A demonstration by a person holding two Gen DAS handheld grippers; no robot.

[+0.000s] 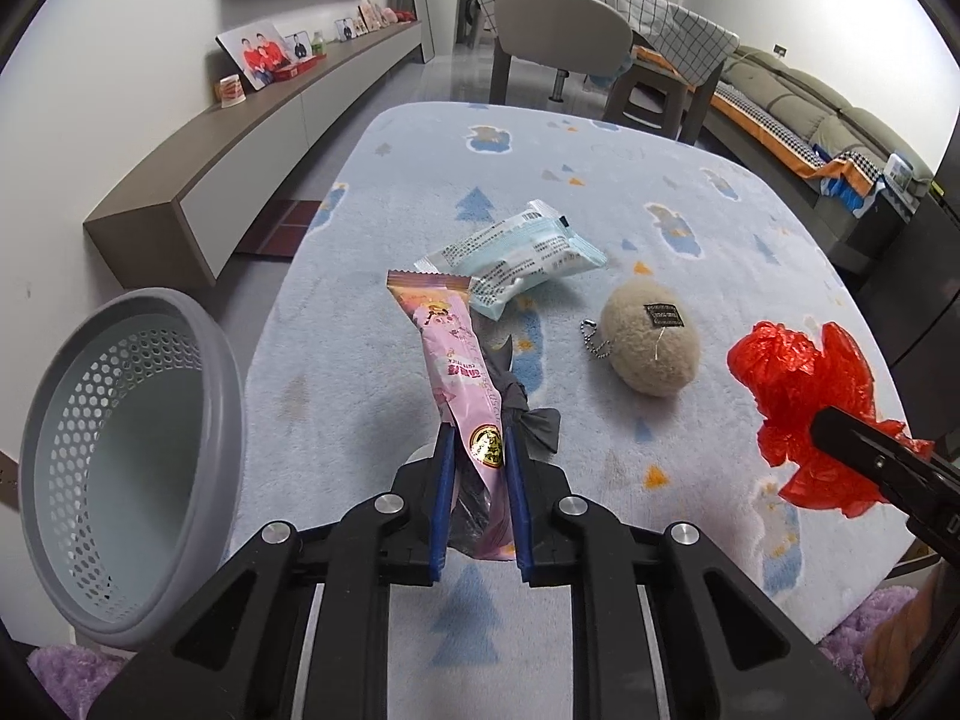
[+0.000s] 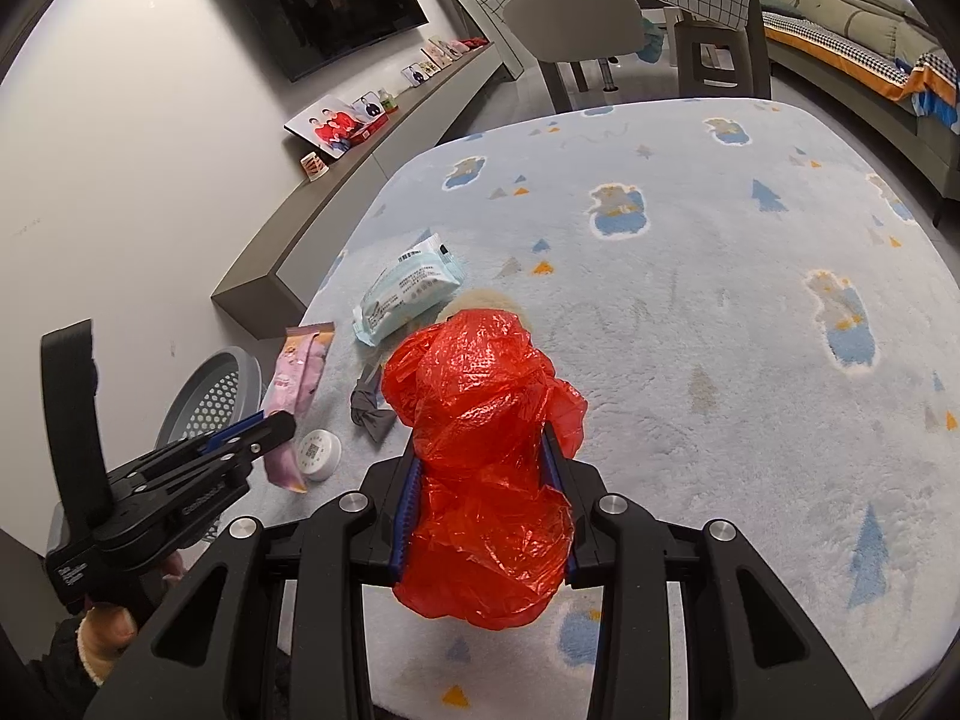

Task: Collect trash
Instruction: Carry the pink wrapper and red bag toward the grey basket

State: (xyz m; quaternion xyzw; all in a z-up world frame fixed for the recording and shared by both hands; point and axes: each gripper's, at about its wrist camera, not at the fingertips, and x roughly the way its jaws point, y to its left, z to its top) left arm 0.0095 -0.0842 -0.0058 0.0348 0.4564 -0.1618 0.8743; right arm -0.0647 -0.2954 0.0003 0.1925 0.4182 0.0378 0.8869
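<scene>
My left gripper (image 1: 477, 438) is shut on a pink snack wrapper (image 1: 456, 360), held above the light blue patterned cloth on the table (image 1: 690, 192). The wrapper also shows in the right wrist view (image 2: 294, 384). My right gripper (image 2: 480, 450) is shut on a crumpled red plastic bag (image 2: 486, 456), which also shows in the left wrist view (image 1: 798, 402). A grey perforated bin (image 1: 132, 462) stands off the table's left edge, close to my left gripper. A pale blue tissue pack (image 1: 522, 258) and a dark grey crumpled scrap (image 1: 522, 402) lie on the cloth.
A beige plush keychain (image 1: 651, 348) lies mid-table. A small round white lid (image 2: 321, 453) sits near the table's left edge. A chair (image 1: 558, 36) stands beyond the far edge, a wall shelf (image 1: 252, 120) with photos on the left, a sofa (image 1: 798, 96) on the right.
</scene>
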